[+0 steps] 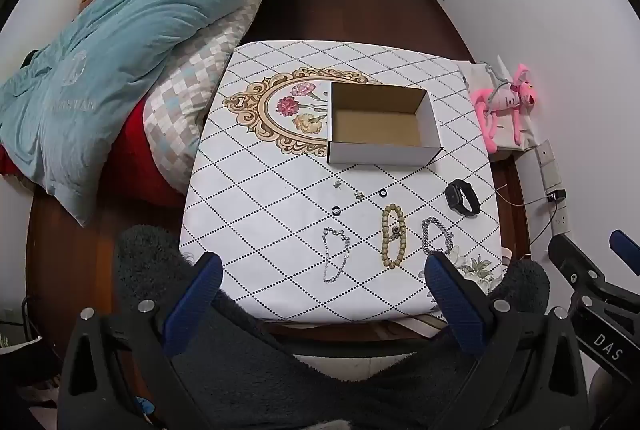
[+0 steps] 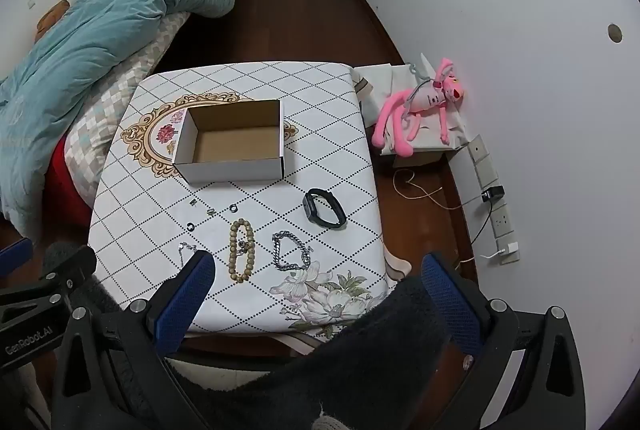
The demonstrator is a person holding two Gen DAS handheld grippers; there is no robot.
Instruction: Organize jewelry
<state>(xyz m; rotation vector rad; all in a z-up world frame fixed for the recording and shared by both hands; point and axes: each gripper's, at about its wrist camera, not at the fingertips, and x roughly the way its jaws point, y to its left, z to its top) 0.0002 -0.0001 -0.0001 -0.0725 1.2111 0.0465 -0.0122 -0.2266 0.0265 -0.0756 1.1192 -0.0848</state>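
An open, empty cardboard box (image 1: 382,124) (image 2: 232,144) stands mid-table. In front of it lie a thin silver chain (image 1: 335,254), a wooden bead bracelet (image 1: 394,240) (image 2: 241,250), a thick silver chain bracelet (image 1: 435,236) (image 2: 290,250), a black smartwatch (image 1: 463,198) (image 2: 325,213), two small black rings (image 1: 382,193) (image 1: 337,211) and two small earrings (image 1: 359,195). My left gripper (image 1: 324,270) is open and empty, above the table's near edge. My right gripper (image 2: 318,272) is open and empty, near the front edge, right of the left one.
The table (image 1: 280,230) has a white diamond-pattern cloth. A bed with a teal quilt (image 1: 132,42) lies to the left. A pink plush toy (image 2: 424,106) sits on a covered box to the right, with wall sockets and cables (image 2: 496,214) beyond.
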